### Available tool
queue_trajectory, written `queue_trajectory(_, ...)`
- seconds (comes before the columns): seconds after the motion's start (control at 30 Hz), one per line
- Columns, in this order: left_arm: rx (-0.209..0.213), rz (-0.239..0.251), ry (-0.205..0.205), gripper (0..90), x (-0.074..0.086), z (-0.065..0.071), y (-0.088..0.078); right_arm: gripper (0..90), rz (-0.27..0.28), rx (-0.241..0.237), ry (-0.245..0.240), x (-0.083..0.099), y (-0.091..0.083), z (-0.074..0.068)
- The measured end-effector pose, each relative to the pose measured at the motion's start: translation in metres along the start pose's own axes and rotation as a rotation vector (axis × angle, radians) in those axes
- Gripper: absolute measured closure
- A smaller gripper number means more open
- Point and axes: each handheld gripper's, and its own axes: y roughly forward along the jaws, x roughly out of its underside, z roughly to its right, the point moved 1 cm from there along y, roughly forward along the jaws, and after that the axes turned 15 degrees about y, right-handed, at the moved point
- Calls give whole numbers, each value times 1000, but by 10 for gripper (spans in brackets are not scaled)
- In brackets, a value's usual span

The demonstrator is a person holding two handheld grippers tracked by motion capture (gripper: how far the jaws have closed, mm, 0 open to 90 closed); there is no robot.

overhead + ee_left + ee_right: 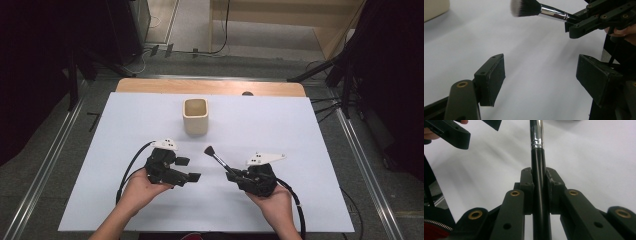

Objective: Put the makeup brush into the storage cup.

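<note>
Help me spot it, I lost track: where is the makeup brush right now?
In the high view the makeup brush sits right of centre, clamped in the right gripper, bristles pointing up-left toward the beige cup, above the white sheet.

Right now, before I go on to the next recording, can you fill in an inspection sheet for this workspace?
Surface: white sheet over a wooden table, flat, no spills seen.
Job's things: makeup brush with dark bristles, lifted off the sheet; beige cup upright, nothing visible inside.
Clutter: nothing seen.
Grippers: right hand-held gripper shut on the brush handle; left hand-held gripper open, nothing between the jaws.
Cables: one black cable loops from the left gripper, another trails from the right, both on the sheet.
Surroundings: grey floor, metal rails, dark stands, loose wires beyond the table.
</note>
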Motion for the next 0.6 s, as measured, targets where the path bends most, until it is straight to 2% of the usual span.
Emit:
queue_trajectory(0.1,-5,3,-8,238,0,0,0,798,14,8,19,2,4,-2)
queue_trajectory(0.23,5,11,-18,240,-1,0,-1,798,39,-7,48,7,9,-2)
queue_trajectory(0.3,4,11,-20,241,-1,0,-1,798,46,10,46,10,10,-1)
queue_trajectory(0.37,1,7,-18,240,-2,1,0,798,68,11,68,13,12,0)
queue_trajectory(0.6,-3,26,-40,240,-2,2,3,798,123,25,82,18,15,-4)
